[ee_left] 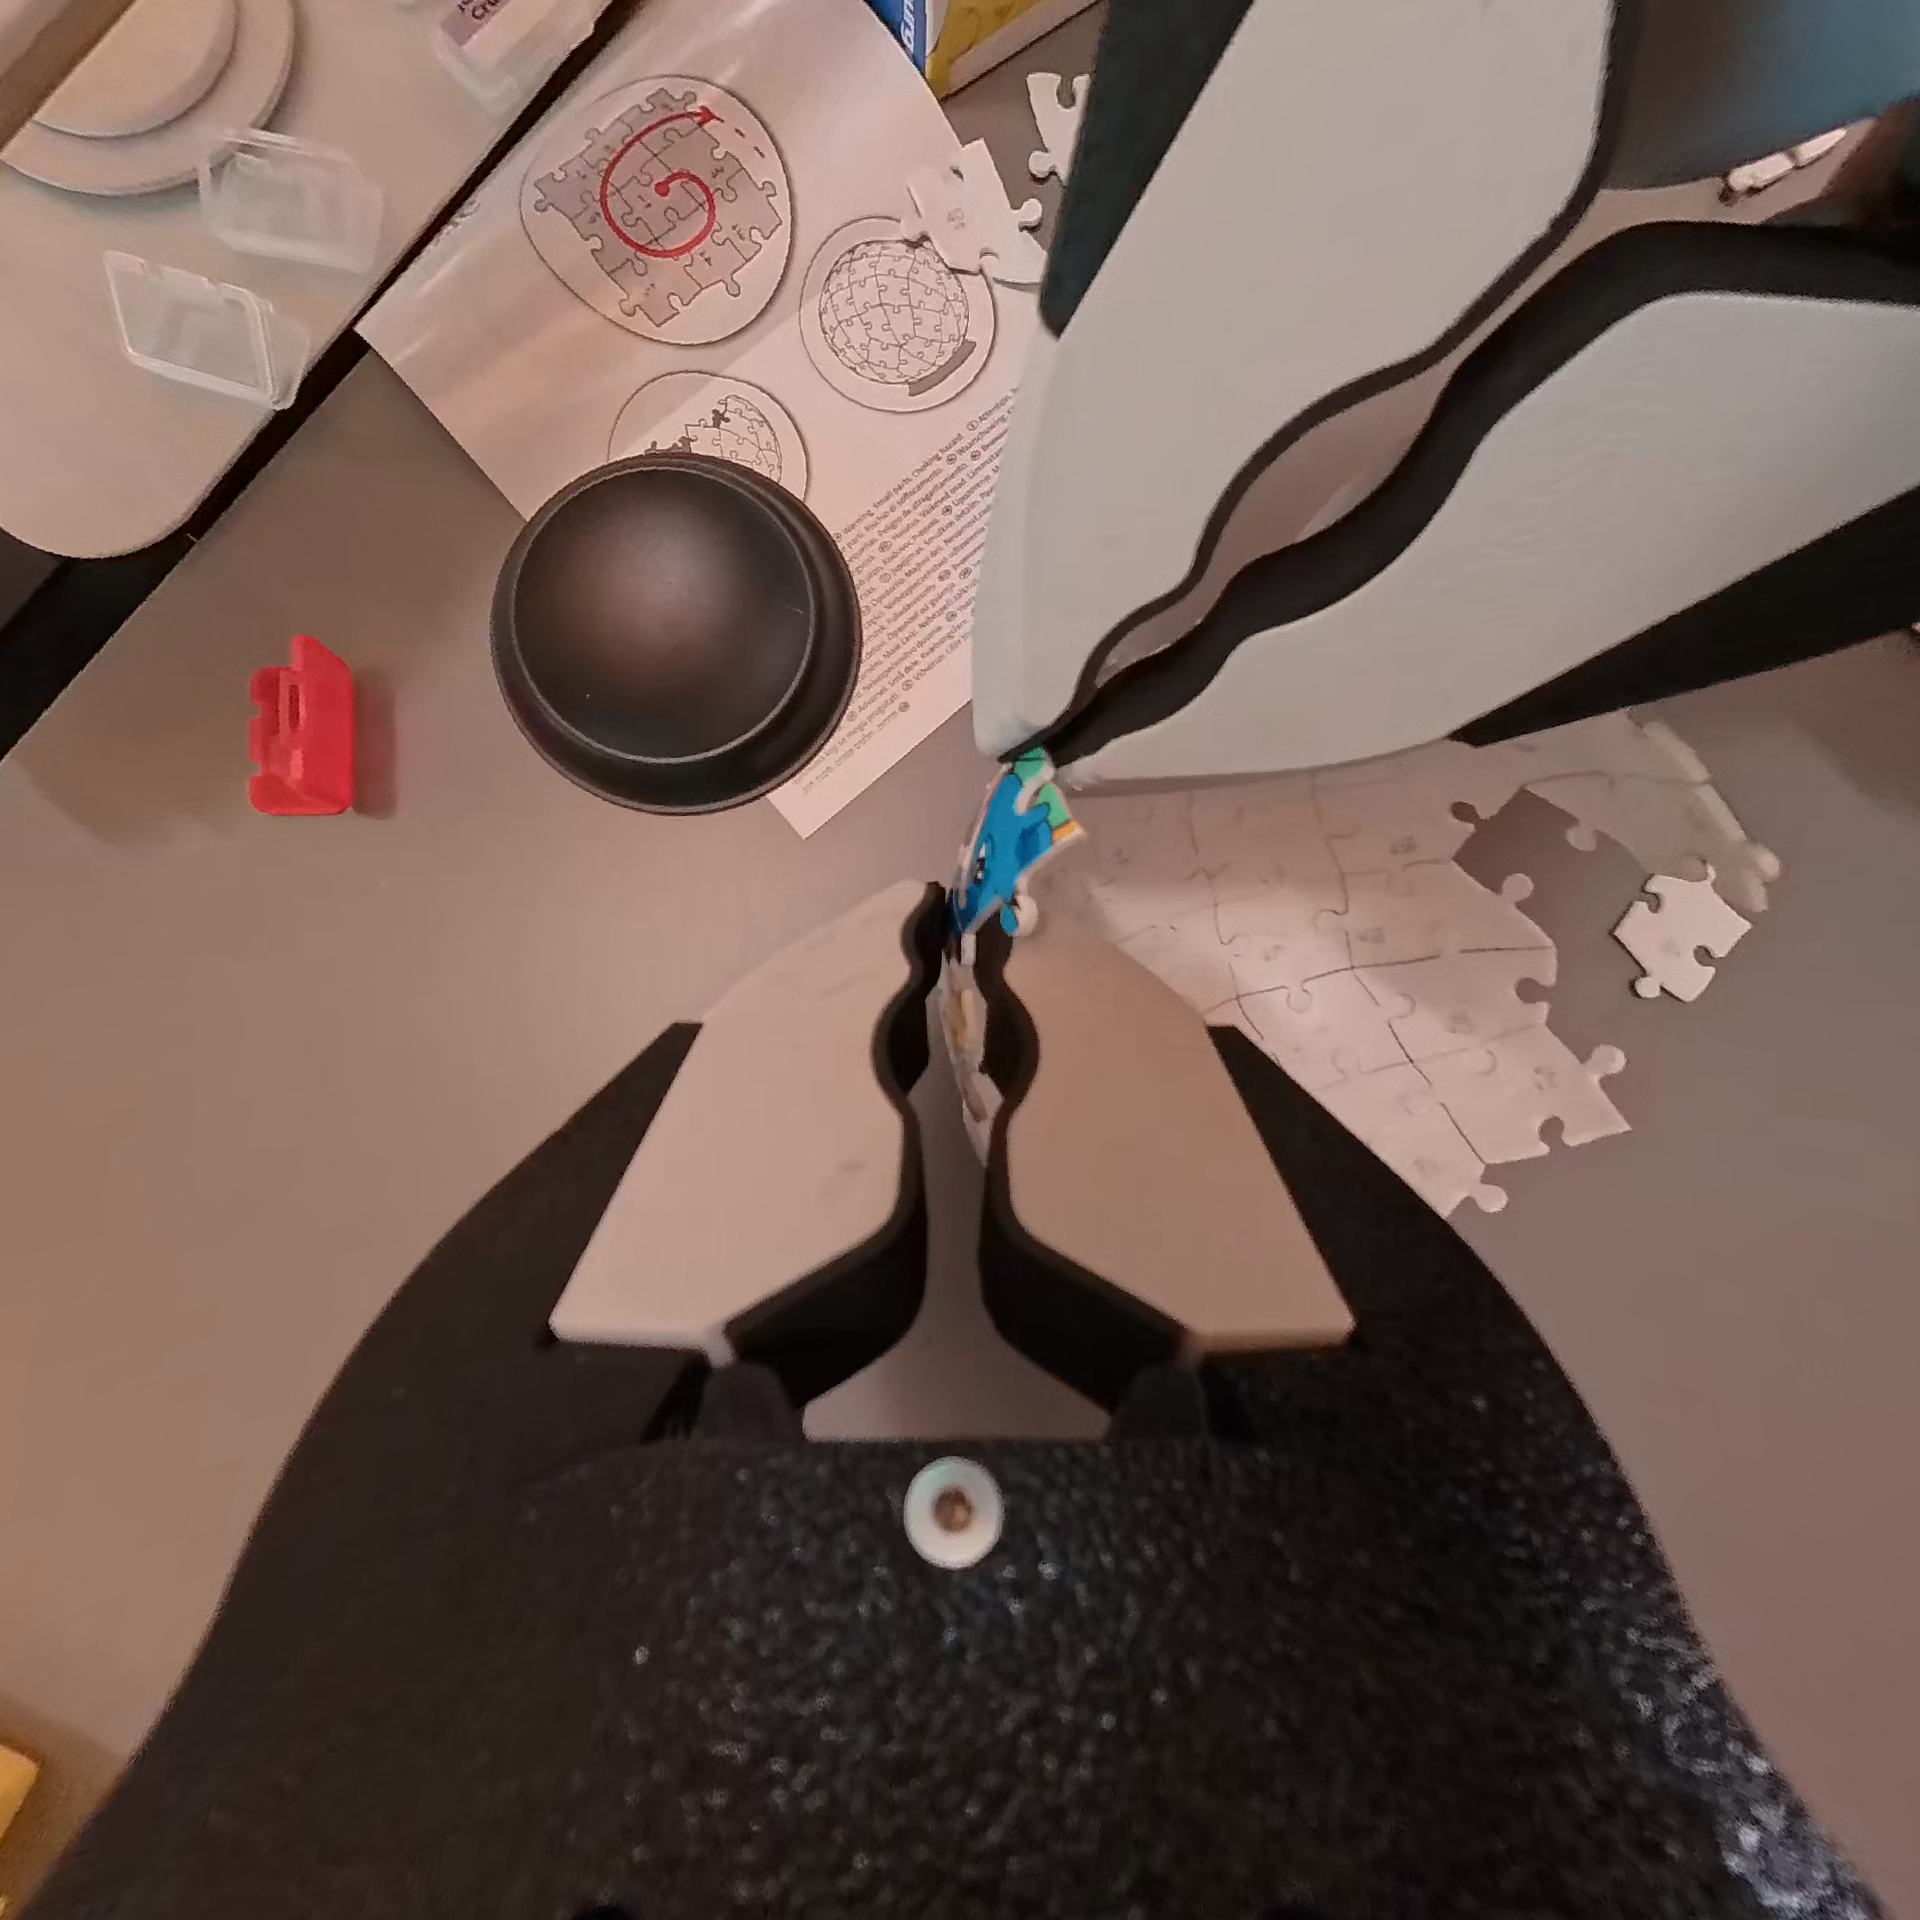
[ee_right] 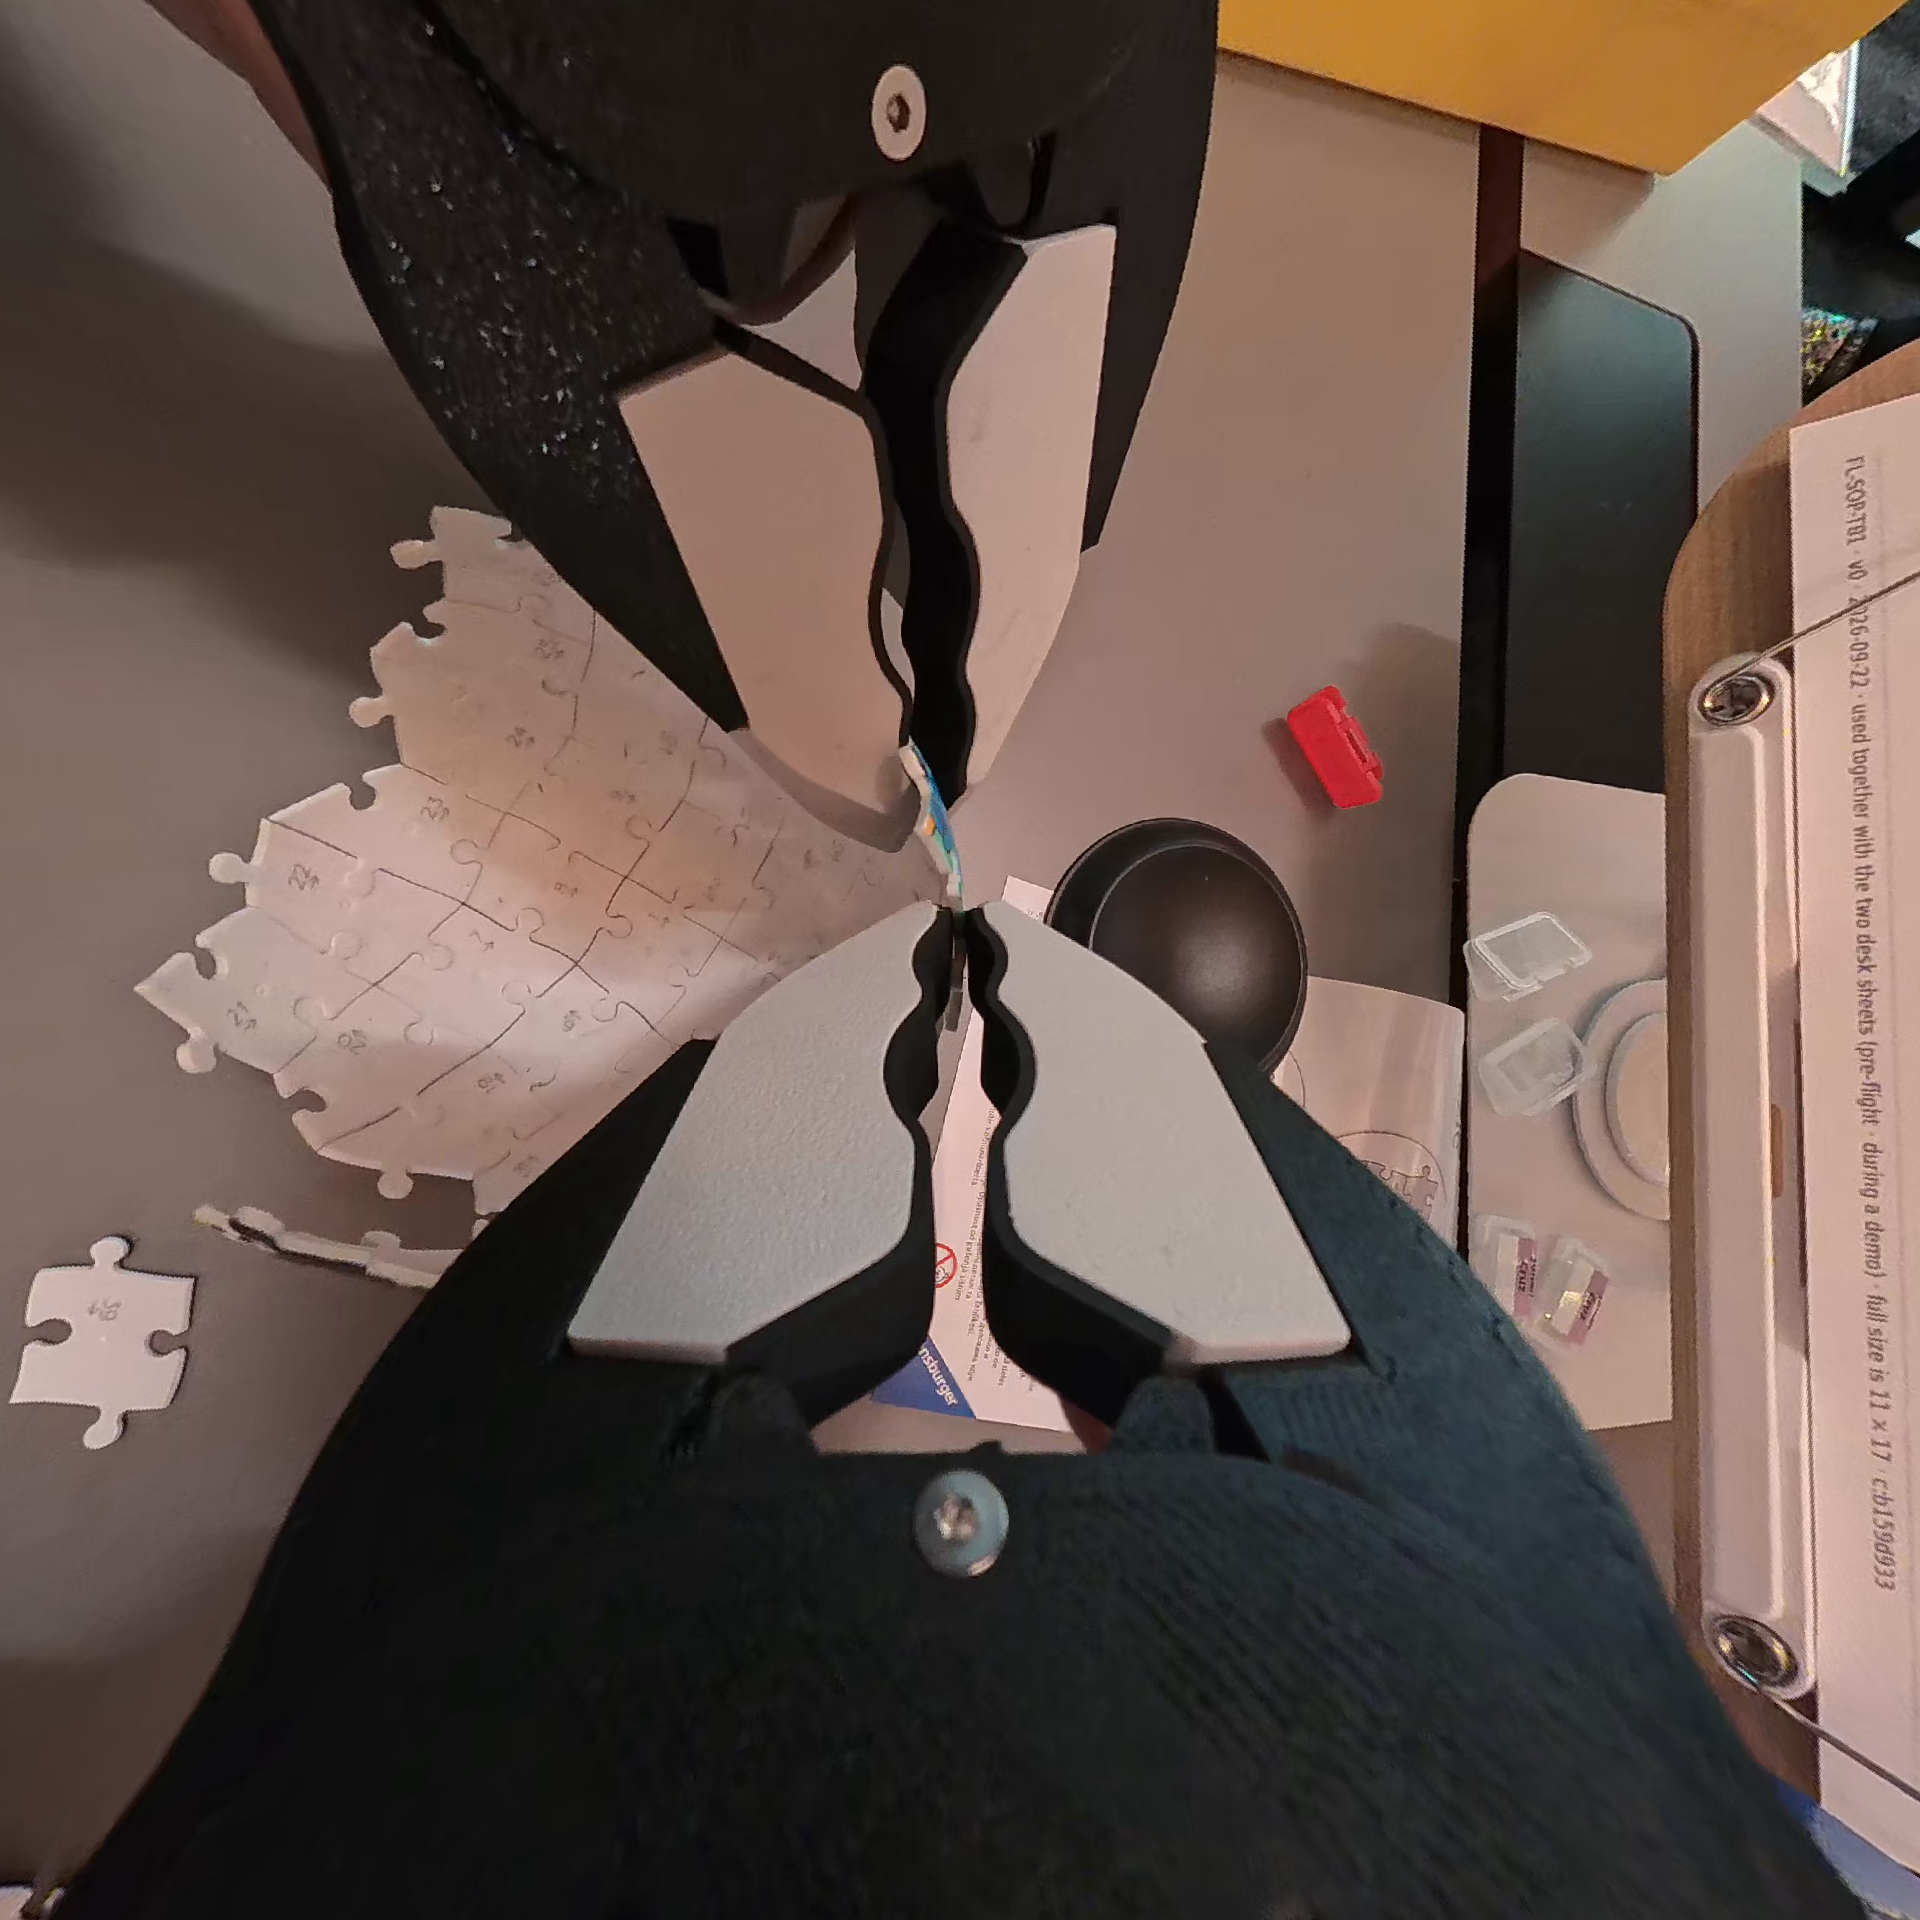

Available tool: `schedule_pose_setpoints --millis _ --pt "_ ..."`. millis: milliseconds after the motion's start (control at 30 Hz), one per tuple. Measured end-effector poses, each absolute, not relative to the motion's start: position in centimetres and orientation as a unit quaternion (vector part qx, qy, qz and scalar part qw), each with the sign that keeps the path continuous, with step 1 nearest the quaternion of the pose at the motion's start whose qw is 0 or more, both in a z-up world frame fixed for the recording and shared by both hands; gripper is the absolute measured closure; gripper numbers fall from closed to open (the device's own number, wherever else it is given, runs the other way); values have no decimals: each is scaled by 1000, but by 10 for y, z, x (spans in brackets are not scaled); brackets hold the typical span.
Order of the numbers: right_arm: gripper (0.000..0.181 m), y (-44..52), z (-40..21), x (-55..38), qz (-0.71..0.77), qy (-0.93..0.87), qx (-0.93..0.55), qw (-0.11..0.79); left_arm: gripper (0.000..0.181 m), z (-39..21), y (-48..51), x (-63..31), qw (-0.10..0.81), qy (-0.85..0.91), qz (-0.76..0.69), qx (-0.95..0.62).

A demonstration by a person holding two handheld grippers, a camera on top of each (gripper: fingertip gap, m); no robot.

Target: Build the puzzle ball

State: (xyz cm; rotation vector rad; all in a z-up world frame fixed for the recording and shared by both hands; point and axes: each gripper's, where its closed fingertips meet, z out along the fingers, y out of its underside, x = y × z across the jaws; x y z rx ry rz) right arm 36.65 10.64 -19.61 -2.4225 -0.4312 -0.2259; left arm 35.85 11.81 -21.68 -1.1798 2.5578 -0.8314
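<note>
Hidden: most of the coloured puzzle piece (ee_left: 1003, 852) is covered by the fingers of both grippers; its picture cannot be made out.
Cut off: the instruction sheet (ee_left: 727, 270) is overlapped at 6 o'clock by the black stand (ee_left: 675, 644); a box at 12 o'clock is cropped.
Left gripper (ee_left: 961, 914): closed to a narrow slit, the piece's lower edge pinched at the tips.
Right gripper (ee_right: 961, 920): nearly closed, its tips gripping the same piece's other end, seen edge-on.
Piece position: held off the desk between the two tips, at 12 o'clock of the left gripper.
Joined puzzle sheet (ee_left: 1351, 956): laid white side up at 3 o'clock of the left gripper.
Loose piece (ee_left: 1683, 935): lying just beside that sheet.
Red block (ee_left: 301, 727): at 9 o'clock of the stand, well apart.
</note>
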Motion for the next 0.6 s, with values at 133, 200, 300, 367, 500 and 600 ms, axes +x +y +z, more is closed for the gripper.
schedule_pose_setpoints --millis 133,200,300,367,500,600 --pt "179 105 -195 367 -89 -161 -925 333 177 -216 117 359 105 867 -285 -395" --pt "179 105 -195 367 -89 -159 -924 337 178 -216 117 360 110 870 -283 -389" --pt "172 105 -193 369 -97 -154 -921 343 178 -215 116 360 115 871 -285 -384" --pt "164 104 -195 368 -95 -158 -922 340 178 -214 114 360 117 873 -286 -377" --pt "158 101 -199 370 -100 -164 -926 324 178 -213 112 360 125 880 -284 -360" --pt "160 104 -200 366 -89 -166 -926 327 178 -212 110 360 133 883 -283 -350"
